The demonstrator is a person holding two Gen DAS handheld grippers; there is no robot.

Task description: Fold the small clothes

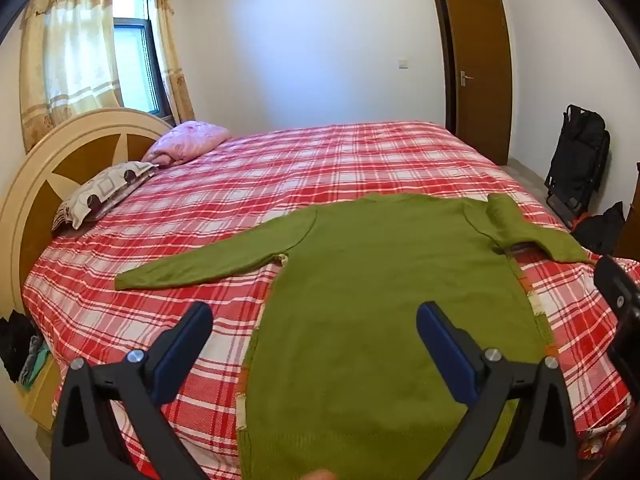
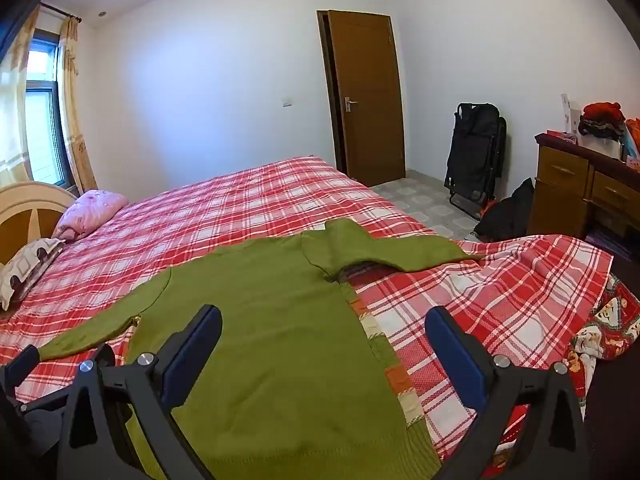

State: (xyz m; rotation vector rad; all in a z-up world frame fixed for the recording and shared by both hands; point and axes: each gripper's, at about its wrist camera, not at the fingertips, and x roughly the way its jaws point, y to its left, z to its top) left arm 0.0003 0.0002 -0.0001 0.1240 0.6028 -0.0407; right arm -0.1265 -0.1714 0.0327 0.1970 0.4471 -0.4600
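I had the left gripper [image 1: 314, 326] spread wide, holding nothing, above the sweater's [image 1: 384, 280] lower body near its left edge. My right gripper [image 2: 324, 330] was likewise released and empty, over the sweater's [image 2: 264, 320] right side seam, one finger above the knit and the other above the bedspread [image 2: 500, 300]. The green sweater lay flat on the plaid bedspread [image 1: 280, 168], hem toward me. Its left sleeve [image 1: 212, 258] stretched straight out; the right sleeve [image 2: 384, 248] lay bent at the shoulder. Two pillows [image 1: 104, 192] sat by the headboard [image 1: 36, 200]. Beyond stood a door [image 2: 368, 100], a folded chair [image 2: 476, 156] and a dresser [image 2: 576, 188].
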